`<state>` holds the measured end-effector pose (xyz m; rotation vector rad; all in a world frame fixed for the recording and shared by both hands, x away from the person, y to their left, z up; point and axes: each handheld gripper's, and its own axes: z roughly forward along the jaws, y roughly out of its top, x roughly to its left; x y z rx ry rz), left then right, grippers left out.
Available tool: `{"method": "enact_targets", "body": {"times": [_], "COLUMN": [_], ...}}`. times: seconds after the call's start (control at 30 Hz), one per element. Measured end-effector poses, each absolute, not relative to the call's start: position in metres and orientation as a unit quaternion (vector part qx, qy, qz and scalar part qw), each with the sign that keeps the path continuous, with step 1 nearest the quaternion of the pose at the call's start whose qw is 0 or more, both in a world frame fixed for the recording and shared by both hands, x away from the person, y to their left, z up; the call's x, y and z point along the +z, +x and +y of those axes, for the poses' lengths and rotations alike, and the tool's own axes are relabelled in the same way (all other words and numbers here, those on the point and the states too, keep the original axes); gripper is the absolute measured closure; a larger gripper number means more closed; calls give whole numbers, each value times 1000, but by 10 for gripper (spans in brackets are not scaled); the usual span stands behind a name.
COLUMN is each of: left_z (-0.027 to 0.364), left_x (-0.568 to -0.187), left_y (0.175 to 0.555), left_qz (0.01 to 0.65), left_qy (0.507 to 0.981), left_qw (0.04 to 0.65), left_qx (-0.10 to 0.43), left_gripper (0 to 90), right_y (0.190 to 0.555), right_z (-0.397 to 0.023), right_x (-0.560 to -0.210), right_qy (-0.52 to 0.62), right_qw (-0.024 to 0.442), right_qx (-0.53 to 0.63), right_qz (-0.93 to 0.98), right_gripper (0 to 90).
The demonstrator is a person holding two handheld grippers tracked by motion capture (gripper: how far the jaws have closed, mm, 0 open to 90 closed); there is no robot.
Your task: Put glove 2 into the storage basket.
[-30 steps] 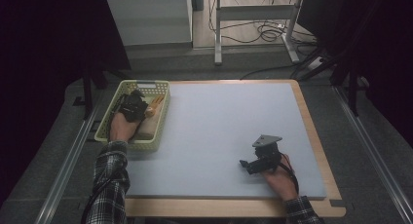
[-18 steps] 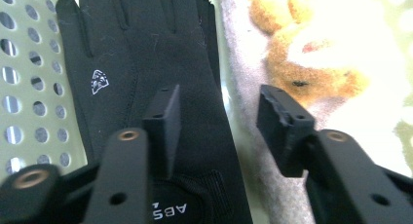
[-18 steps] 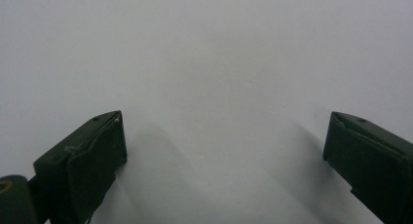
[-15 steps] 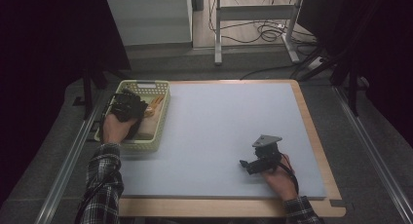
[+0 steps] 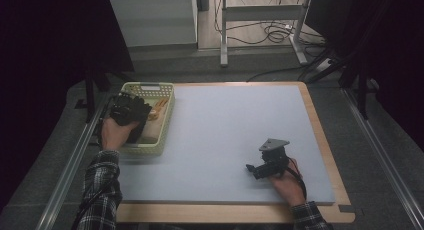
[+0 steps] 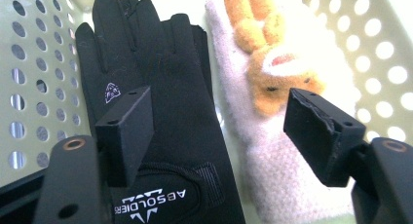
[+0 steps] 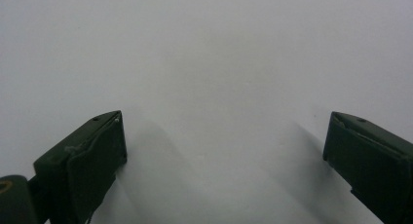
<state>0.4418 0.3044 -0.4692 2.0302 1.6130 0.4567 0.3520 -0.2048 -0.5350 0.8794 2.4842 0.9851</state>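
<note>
My left gripper (image 5: 128, 110) hovers over the left part of a pale green perforated basket (image 5: 166, 121). Its jaws have just been opening and now stand apart with nothing pressed between the pads. In the left gripper view, the gripper (image 6: 219, 104) looks down on a black glove (image 6: 165, 87) with white lettering. Beside that glove lies a pale fuzzy glove (image 6: 282, 160) bearing an orange animal figure (image 6: 272, 73). Both gloves lie on the basket floor against its holed wall (image 6: 39, 63). My right gripper (image 5: 252, 170) rests low on the blue-grey mat, open and empty (image 7: 224, 136).
The blue-grey mat (image 5: 225, 130) covers a wooden-edged table (image 5: 325, 140). The basket stands at the mat's left border. Metal rails run along both table sides, and a desk frame with cables stands behind the far edge.
The left hand has shifted slightly left and lifted over the basket. The right hand has stayed put.
</note>
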Motion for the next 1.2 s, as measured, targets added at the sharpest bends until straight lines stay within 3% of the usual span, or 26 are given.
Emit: {"method": "enact_targets", "body": {"times": [0.5, 1.2], "left_z": [311, 313], "left_x": [-468, -466], "left_y": [426, 404], "left_qz": [583, 572], "left_qy": [741, 727], "left_qw": [286, 347], "left_qx": [168, 158], "left_gripper": [138, 77], "right_y": [352, 351], "right_z": [-205, -205], "right_x": [-535, -535], "right_qy": [308, 307], "right_qw": [165, 168], "right_qx": [346, 345], "right_qz": [871, 871], "right_gripper": [17, 17]}}
